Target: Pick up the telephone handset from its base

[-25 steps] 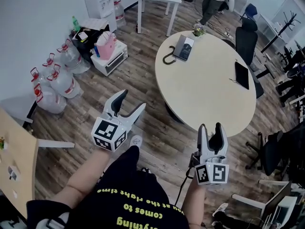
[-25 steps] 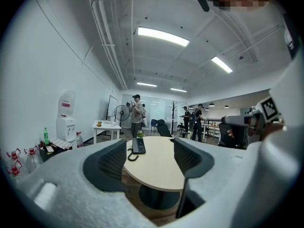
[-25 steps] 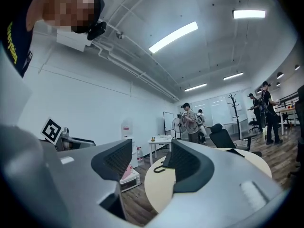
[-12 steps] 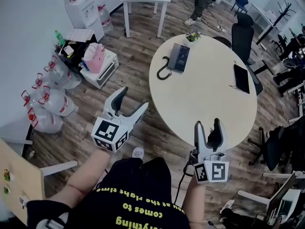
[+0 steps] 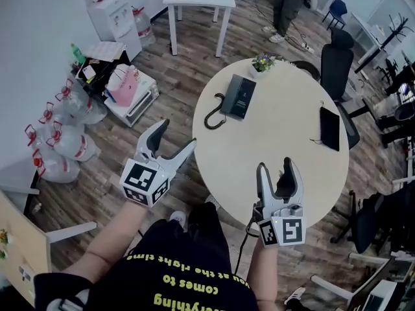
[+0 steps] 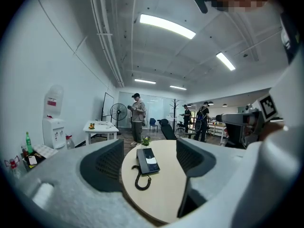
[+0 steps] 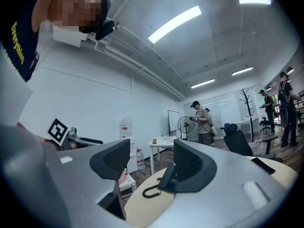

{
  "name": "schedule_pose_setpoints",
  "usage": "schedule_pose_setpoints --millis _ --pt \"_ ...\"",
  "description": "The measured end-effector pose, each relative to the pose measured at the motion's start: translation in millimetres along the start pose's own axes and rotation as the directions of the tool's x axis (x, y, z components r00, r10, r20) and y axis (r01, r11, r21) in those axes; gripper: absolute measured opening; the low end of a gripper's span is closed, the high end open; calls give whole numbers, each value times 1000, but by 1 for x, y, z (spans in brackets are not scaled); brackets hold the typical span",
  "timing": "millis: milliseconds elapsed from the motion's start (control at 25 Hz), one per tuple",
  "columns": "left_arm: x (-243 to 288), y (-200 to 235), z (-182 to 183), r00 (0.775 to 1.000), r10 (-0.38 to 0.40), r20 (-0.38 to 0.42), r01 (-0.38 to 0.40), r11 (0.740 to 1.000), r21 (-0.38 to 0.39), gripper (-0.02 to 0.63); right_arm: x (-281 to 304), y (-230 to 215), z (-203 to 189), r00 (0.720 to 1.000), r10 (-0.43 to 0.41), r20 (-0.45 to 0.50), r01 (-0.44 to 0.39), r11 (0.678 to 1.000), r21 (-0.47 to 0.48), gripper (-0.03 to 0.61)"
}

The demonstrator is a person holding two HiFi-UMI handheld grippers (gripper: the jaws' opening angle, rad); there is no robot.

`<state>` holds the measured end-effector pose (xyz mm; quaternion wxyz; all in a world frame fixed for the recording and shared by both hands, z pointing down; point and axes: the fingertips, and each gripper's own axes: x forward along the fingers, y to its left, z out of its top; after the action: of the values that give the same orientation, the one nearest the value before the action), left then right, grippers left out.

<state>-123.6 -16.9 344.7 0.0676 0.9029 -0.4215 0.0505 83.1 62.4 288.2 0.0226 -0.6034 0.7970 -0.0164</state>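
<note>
Head view puts the telephone point(image 5: 238, 96) on the table's point(image 5: 285, 125) far-left part, long axis near-to-far, well ahead of both wide-open, empty grippers; the left gripper point(image 5: 176, 136) seems better aligned than the right gripper point(image 5: 275, 167)

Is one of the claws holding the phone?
No, the phone lies on the round table, while the left claw and right claw, which have just been opening, hold nothing.

Wood floor point(image 5: 188, 67), white wall point(image 5: 35, 18) — round table point(image 5: 275, 144), black office chair point(image 5: 334, 60).
</note>
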Motion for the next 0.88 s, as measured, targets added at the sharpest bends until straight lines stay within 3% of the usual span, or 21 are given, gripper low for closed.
schedule_pose_setpoints --millis 160,440,880 --pt "55 1 11 999 35 5 -35 999 -13 347 36 -28 7 997 76 -3 -76 996 -37 281" --pt "122 1 20 995 98 18 -98 995 0 347 62 -94 -5 994 107 -28 -107 994 -11 279" --pt "183 11 4 996 74 -48 -74 997 2 347 91 -136 -32 997 38 -62 -35 998 59 279"
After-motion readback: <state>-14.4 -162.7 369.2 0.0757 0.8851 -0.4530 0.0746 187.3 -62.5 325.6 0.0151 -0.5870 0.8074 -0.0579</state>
